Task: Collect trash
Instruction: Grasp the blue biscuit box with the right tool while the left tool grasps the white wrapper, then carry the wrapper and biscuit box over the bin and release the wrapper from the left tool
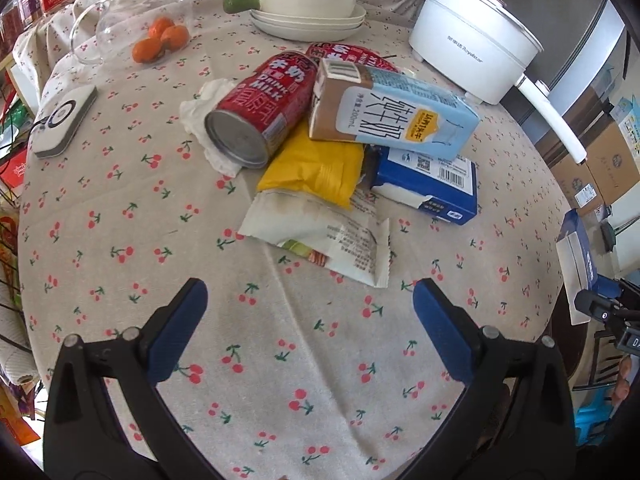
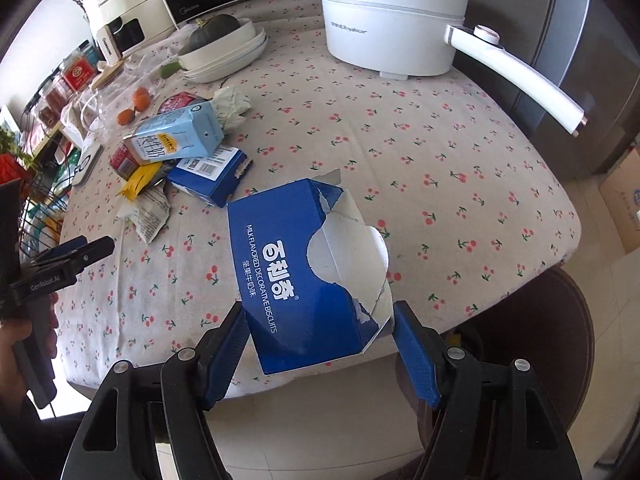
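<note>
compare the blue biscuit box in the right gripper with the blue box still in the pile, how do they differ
The held biscuit box is clamped in the right gripper over the table edge; the pile box lies flat on the tablecloth under the milk carton. The held one shows its brand face, the other barcodes. Both are blue and torn open.

torn blue biscuit box [image 2: 304,280] held aloft

A table [image 1: 168,216] covered by a cherry-print cloth is seen; on it lie a red can [image 1: 256,108] on a tissue [image 1: 202,120], wrappers [image 1: 320,236], a blue box [image 1: 436,184], oranges [image 1: 160,42], stacked plates [image 1: 308,24] and a white electric pot [image 1: 472,52]
</note>
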A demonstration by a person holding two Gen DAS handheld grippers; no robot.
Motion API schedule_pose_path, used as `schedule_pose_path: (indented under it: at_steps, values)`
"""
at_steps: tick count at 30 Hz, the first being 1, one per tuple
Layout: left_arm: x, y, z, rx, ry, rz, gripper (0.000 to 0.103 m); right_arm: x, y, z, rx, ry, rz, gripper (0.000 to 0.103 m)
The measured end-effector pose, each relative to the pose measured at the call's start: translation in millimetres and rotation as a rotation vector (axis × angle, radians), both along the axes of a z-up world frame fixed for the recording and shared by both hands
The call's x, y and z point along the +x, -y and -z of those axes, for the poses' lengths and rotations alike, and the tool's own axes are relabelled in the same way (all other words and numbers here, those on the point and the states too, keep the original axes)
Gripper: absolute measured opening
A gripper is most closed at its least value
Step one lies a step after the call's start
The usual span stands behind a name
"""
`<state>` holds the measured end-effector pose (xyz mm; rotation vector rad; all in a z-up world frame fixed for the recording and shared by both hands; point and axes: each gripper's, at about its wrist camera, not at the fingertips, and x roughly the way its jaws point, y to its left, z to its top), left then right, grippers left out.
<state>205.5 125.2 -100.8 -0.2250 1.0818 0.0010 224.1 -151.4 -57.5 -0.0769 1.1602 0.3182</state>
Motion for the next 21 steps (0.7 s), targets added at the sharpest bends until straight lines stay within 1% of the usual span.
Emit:
schedule_pose_path:
  at_steps: [3,7,10,13,15,17,18,21]
  values:
    - [11,9,4,0.013,0.009,-0.02,0.102,0,7,0,0.006,-0.002,0.012,0.073]
    - [24,11,11,0.016,0.006,-0.13,0.102,-1,15,1,0.012,-0.009,0.022,0.073]
    - [32,15,14,0.068,0.022,-0.214,0.102,0,20,1,0.021,-0.013,0.031,0.073]
    - [37,17,17,0.089,0.04,-0.264,0.102,1,25,1,0.028,-0.014,0.043,0.073]
    - [44,20,22,0.1,0.03,-0.265,0.102,1,27,1,0.03,-0.017,0.052,0.073]
    - [46,22,27,0.132,0.01,-0.263,0.093,1,29,1,0.032,-0.018,0.057,0.073]
    - [46,23,27,0.154,0.013,-0.259,0.092,1,30,1,0.033,-0.017,0.06,0.073]
    - [43,22,25,0.169,0.007,-0.227,0.084,1,32,-1,0.037,-0.012,0.065,0.073]
